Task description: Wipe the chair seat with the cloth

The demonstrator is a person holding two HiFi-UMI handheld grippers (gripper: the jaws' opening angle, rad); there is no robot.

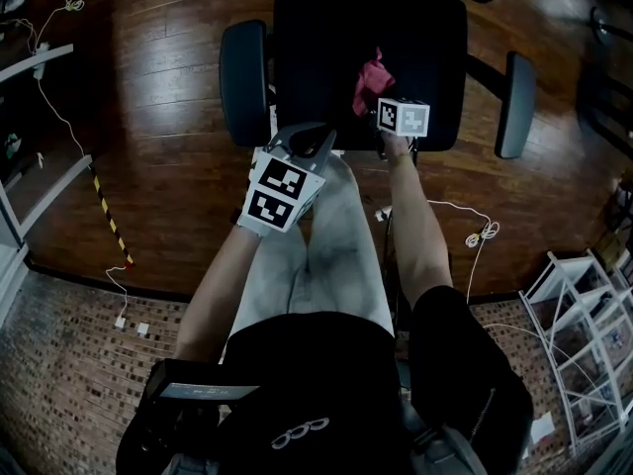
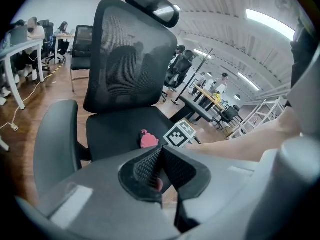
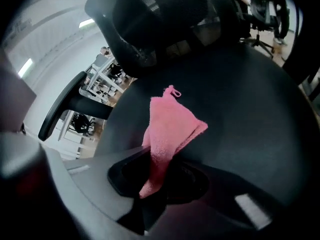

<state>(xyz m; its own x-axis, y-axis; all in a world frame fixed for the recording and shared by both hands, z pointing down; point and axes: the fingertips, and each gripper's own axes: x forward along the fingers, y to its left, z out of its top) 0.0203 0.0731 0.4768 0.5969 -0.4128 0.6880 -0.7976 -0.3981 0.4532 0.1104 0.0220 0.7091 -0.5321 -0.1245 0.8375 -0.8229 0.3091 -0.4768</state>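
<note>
- While the right gripper clamps the pink cloth, the cloth extends over the black chair seat.
- Left gripper: jaws pressed together, empty, near the seat's front edge.

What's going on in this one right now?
A person faces a black office chair with a gripper in each hand. The right gripper is shut on a pink cloth, held over the chair seat. The left gripper is shut and empty, held back near the seat's front edge.

Fluffy pink terry cloth, matt black chair seat, glossy wood floor.
</note>
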